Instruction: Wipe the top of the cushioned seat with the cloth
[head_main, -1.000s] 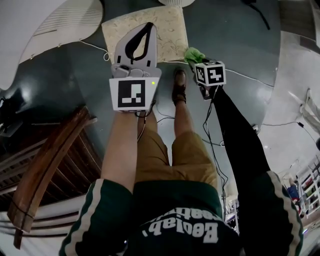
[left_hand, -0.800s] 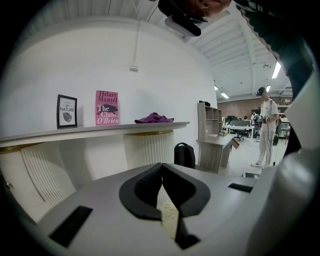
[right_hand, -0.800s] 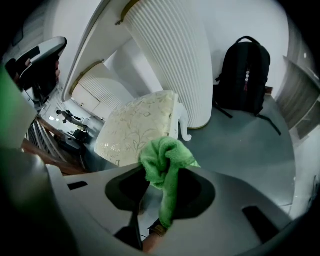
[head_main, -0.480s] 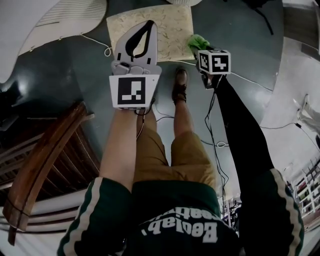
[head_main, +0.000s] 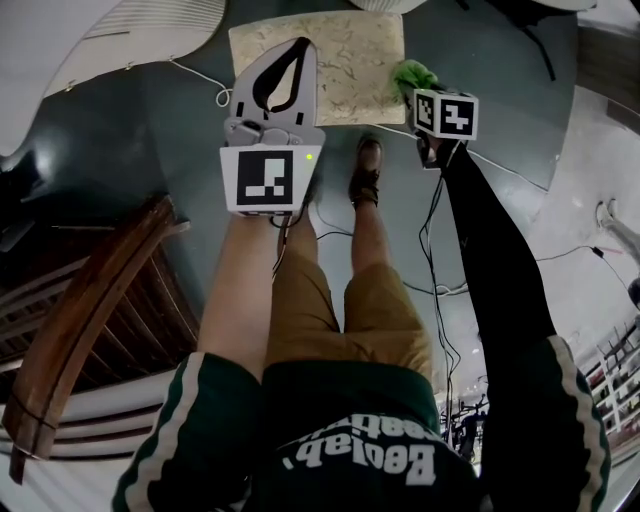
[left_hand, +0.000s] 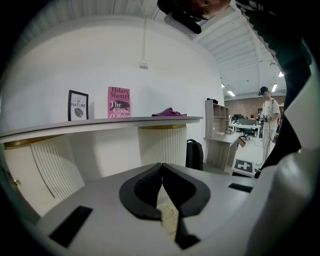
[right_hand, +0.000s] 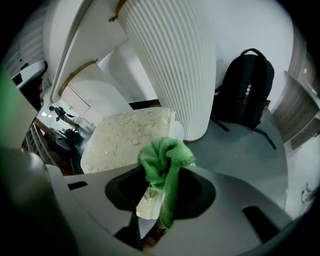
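Overhead, the head view looks steeply down past the person's legs to a pale, leaf-patterned cushioned seat (head_main: 350, 60) on a dark floor. The left gripper (head_main: 297, 50) hangs over the seat's near left part, its jaws pressed together. The right gripper (head_main: 420, 90) sits off the seat's right edge, with a bunched green cloth (head_main: 410, 74) showing just ahead of its marker cube. From the left gripper view, the two dark jaws meet at their tips and hold nothing; a sliver of patterned cushion shows through the gap beneath them, and a white shelf runs across the room beyond. From the right gripper view, the jaws pinch the cloth (right_hand: 165, 160), which stands up in a wad above them and trails down between them. The seat (right_hand: 127, 140) lies ahead of these jaws and to their left, beside a white ribbed pedestal (right_hand: 175, 65) and a black backpack (right_hand: 247, 90) farther ahead to the right. The cloth appears not yet to be touching the cushion, so the step in hand seems to be carrying it over and down onto the top. To do that well, shift the right jaws left over the seat, lower until the wad flattens on the fabric, and sweep in overlapping strokes from edge to edge. Keep the pinch firm so the cloth cannot slip out, keep the hard jaw tips off the upholstery, and keep the left gripper clear of the wiping path.
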